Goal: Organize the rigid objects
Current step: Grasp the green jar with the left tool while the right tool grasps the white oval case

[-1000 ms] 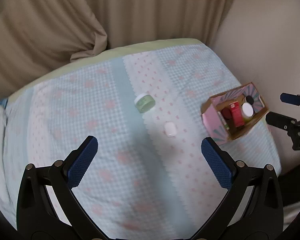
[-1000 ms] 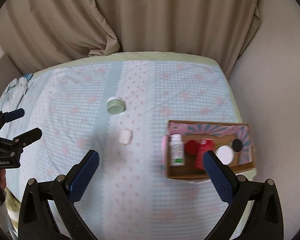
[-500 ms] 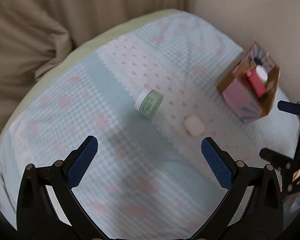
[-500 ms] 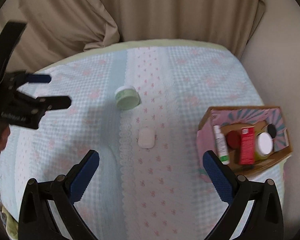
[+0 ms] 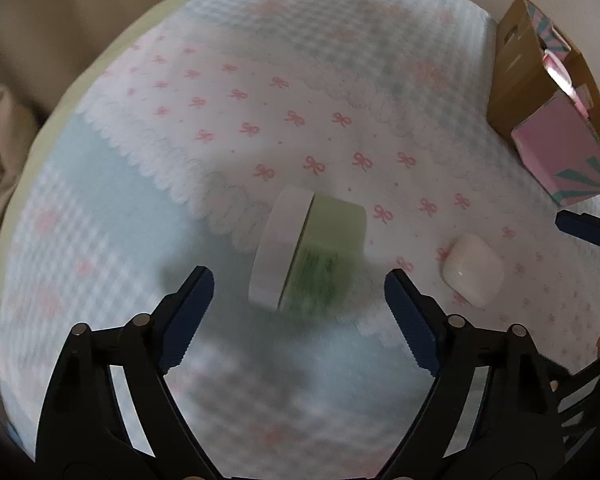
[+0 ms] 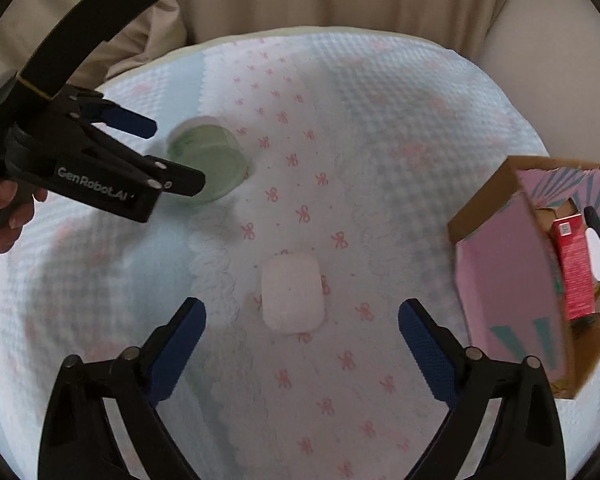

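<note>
Both tongs have dropped in close: left gripper point(image 5: 298, 280) gapes around the green jar point(image 5: 310, 254), right gripper point(image 6: 302, 314) spread over the white case point(image 6: 292, 292). I'd center before clenching.

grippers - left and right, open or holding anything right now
Left gripper: open, holding nothing, lined up on the green jar.
Right gripper: open, holding nothing, above the white case.

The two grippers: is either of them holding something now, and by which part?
Nothing is held. The left gripper is open before the green jar; the right gripper is open before the white case.
</note>
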Motion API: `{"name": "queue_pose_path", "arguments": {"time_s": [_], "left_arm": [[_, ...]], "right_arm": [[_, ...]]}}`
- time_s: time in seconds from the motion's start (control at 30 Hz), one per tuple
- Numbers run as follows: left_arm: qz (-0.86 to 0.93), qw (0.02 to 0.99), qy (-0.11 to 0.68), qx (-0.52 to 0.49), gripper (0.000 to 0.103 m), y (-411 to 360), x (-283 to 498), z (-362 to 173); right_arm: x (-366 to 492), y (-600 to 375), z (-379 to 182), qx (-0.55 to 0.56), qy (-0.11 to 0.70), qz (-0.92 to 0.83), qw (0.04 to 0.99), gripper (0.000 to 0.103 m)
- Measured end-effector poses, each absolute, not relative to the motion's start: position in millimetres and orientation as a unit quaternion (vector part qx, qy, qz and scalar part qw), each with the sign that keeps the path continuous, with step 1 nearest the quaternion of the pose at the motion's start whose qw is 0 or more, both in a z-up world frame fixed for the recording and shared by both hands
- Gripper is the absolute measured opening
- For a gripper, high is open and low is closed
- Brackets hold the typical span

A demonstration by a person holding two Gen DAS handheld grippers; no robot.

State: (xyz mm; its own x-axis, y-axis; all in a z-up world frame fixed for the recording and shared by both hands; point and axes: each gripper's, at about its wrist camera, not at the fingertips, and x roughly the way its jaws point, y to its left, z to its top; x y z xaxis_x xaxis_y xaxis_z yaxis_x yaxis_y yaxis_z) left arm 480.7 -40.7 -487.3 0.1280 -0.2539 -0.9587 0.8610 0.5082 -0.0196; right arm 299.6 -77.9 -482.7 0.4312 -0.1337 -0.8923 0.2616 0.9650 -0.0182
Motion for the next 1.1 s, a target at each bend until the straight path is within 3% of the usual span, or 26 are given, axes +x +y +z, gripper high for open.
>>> {"name": "queue_pose_path", "arguments": {"time_s": [0.1, 0.17, 0.23, 0.33, 0.5, 0.8, 1.1], "left_arm": [[-0.413, 0.685, 0.526, 0.29, 0.074, -50, 485, -501], [-0.418, 0.68, 0.529, 0.288, 0.071, -55, 488, -509], [-0.422, 0.674, 0.536, 0.283, 0.057, -58, 489, -514], [-0.419, 0.674, 0.541, 0.278, 0.048, -59, 490, -518], [-0.41, 0.679, 0.551, 0.26, 0.042, -56, 496, -517], [-0.395, 0.702, 0.539, 0.245, 0.04, -42, 481, -500], [-0.376, 0.731, 0.529, 0.21, 0.039, -17, 454, -447]], "right_arm": [[309, -74, -497, 0.049, 0.521, -0.125, 0.843, 0.094], [316, -74, -510, 0.052, 0.529, -0.125, 0.838, 0.082], [320, -75, -518, 0.058, 0.538, -0.129, 0.831, 0.075], [324, -79, -525, 0.076, 0.541, -0.13, 0.827, 0.067], [331, -76, -529, 0.069, 0.548, -0.125, 0.824, 0.044], [334, -79, -525, 0.068, 0.548, -0.116, 0.825, 0.043], [317, -83, -476, 0.08, 0.523, -0.107, 0.842, 0.04]]}}
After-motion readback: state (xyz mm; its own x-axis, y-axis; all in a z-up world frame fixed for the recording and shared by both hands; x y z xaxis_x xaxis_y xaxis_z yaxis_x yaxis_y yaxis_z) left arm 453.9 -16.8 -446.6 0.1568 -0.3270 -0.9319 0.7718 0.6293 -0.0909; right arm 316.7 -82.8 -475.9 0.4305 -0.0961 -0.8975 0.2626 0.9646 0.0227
